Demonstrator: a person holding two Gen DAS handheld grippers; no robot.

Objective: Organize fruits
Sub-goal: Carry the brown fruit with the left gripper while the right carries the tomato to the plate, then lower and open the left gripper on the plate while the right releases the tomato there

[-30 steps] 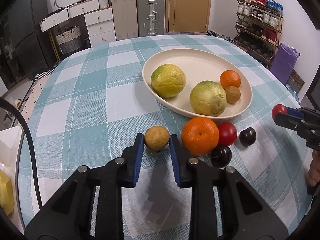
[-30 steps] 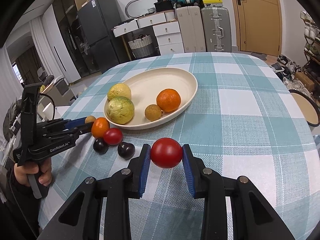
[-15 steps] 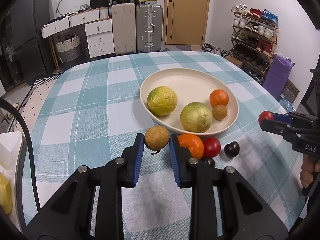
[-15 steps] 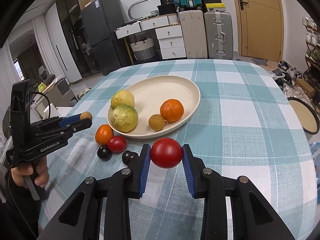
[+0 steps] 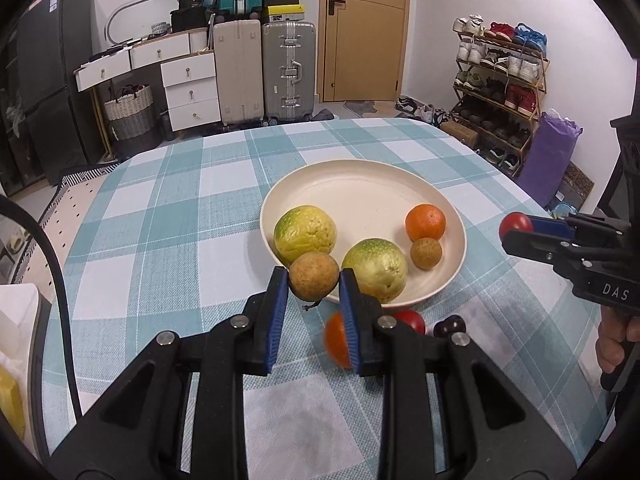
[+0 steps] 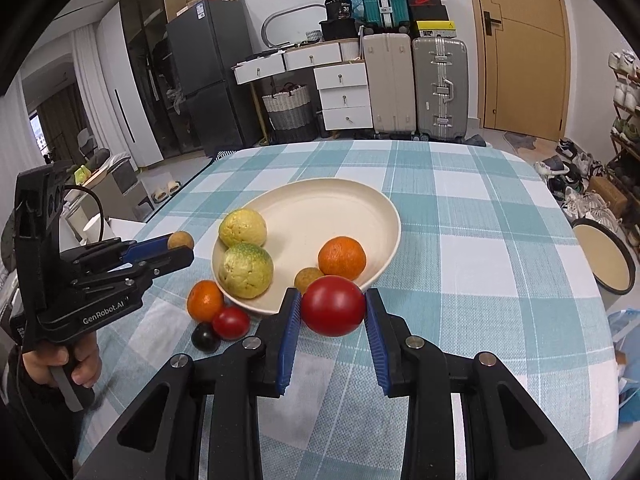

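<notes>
Left tool [image 5: 314,286] clamped on brown fruit [image 5: 314,277], now lifted off surface [image 5: 160,216]; right tool [image 6: 332,312] clamped on tomato [image 6: 333,306]; both approaching plate [image 5: 360,184].

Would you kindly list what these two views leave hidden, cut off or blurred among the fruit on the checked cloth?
- Left wrist view: the loose orange is blurred and half covered by the left claw.
- Left wrist view: the small red tomato and one dark plum peek from behind that claw; a second plum is hidden.
- Right wrist view: only one dark plum shows.
- Right wrist view: the small brown fruit in the cream oval dish is part-hidden by the big red tomato.
</notes>
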